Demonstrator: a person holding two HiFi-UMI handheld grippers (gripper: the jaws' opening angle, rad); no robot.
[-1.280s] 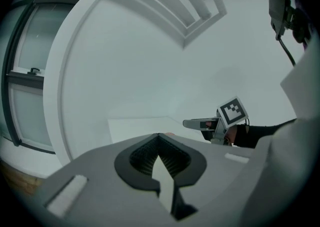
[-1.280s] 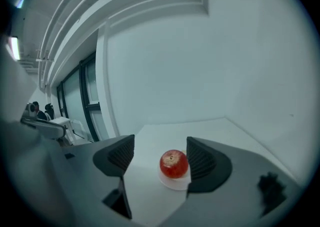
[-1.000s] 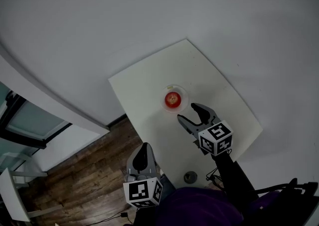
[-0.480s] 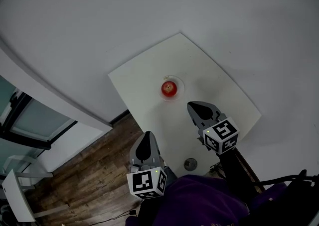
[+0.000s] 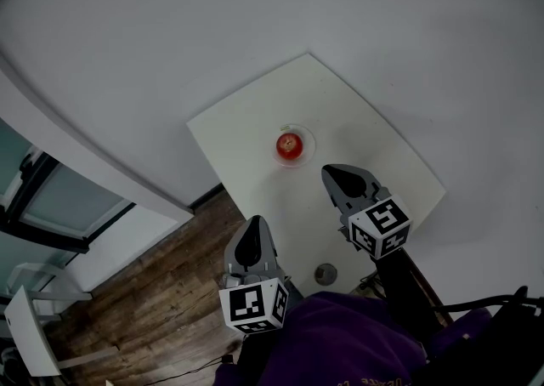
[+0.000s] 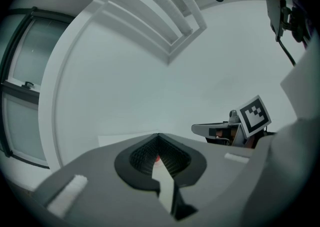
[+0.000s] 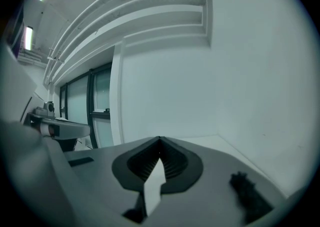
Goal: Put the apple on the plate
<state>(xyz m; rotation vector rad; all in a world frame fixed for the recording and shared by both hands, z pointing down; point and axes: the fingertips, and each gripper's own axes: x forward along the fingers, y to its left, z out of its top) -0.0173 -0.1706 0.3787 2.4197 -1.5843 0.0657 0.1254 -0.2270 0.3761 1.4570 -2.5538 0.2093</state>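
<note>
The white table [image 5: 255,133] is standing in the corner of the room. Near its middle the small plate [image 5: 309,139] is carrying the apple [image 5: 289,145], which is sitting inside the rim. So the task is looking finished to me. The step in hand is, I think, only drawing away, and it is going well if both claws are keeping apart from the plate. The right gripper [image 5: 333,173] is hanging near the plate, jaws pressed together, empty. The left gripper [image 5: 255,221], by the table's near edge, is likewise closed on nothing.
</note>
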